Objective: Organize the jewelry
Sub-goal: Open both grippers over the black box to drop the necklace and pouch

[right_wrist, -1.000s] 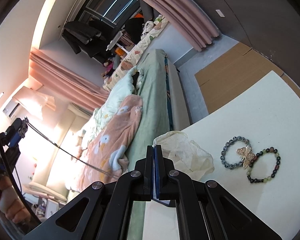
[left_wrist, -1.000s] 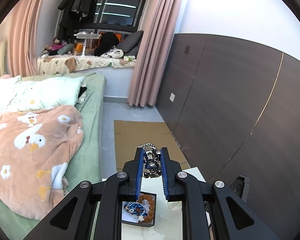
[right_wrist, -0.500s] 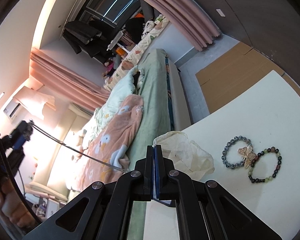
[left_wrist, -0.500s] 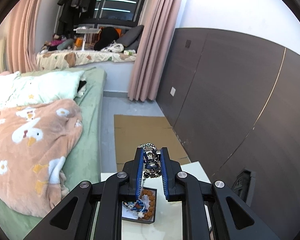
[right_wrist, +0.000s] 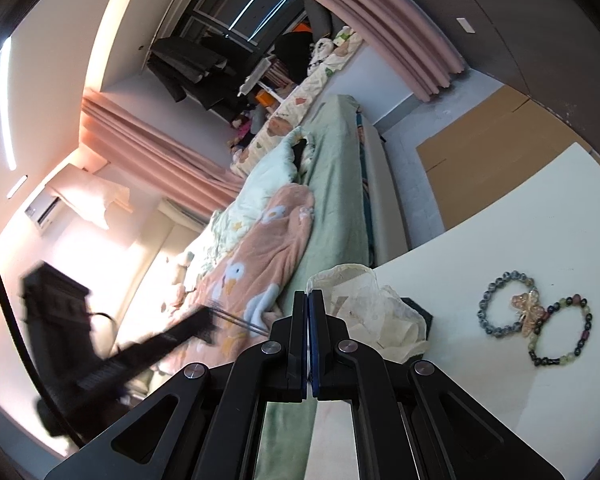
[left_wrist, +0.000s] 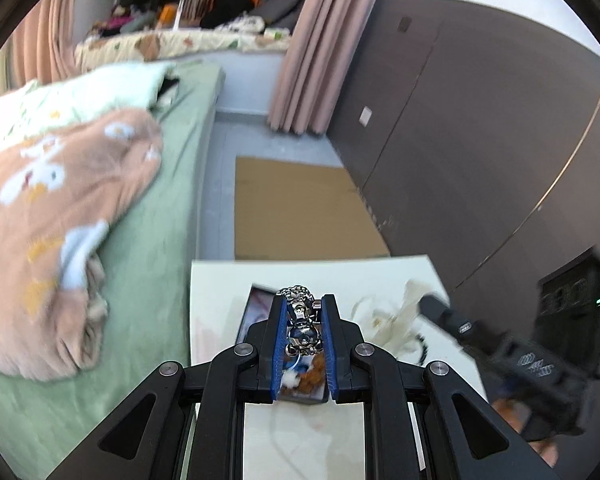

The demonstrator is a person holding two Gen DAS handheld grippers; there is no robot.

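In the left wrist view's lower centre, the left tool [left_wrist: 303,322] grips a silver chain bracelet [left_wrist: 300,320] above the dark tray [left_wrist: 256,312] on the tabletop [left_wrist: 220,280], where a careless release could drop it outside, while the right tool [right_wrist: 308,340], lower centre of its view, is closed and empty.

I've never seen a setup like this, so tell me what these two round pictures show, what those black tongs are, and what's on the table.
A person holds hand-held tongs in each hand, each with a wide-angle camera looking along its two fingers. In the left camera's view, the left tongs grip a silver metal bracelet above a small dark box already holding brown beads. In the right camera's view, the right tongs are shut and empty. On the white table lie a grey bead bracelet, a dark-and-green bead bracelet, a butterfly clip and a crumpled pouch.
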